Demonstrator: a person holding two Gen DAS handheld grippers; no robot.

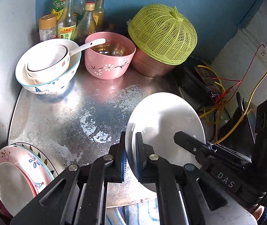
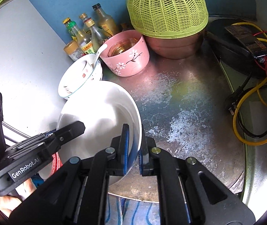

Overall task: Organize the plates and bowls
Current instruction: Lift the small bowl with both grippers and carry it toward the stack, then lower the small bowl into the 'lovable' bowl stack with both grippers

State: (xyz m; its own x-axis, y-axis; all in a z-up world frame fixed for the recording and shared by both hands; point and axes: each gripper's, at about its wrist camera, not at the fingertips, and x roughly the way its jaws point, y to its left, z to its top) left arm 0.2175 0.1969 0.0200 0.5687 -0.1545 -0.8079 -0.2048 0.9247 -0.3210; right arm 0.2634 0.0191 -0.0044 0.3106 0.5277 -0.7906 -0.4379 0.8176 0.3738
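A white deep plate (image 1: 167, 120) (image 2: 99, 108) hangs over the round metal table (image 1: 73, 112), held from both sides. My left gripper (image 1: 131, 144) is shut on its left rim. My right gripper (image 2: 135, 140) is shut on the opposite rim. Each view shows the other gripper reaching over the plate: the right gripper (image 1: 182, 137) and the left gripper (image 2: 75, 128). A stack of patterned plates (image 1: 21, 166) lies at the table's near left edge. Nested white bowls (image 1: 47, 65) with a spoon stand at the back left, beside a pink flowered bowl (image 1: 109, 60) holding a glass dish.
Several sauce bottles (image 1: 73, 16) line the blue wall. A green mesh cover (image 1: 163, 33) sits on a metal pot at the back right. Yellow and red wires (image 2: 255, 97) and a black box lie right of the table. A grey appliance side (image 2: 21, 56) stands on the left.
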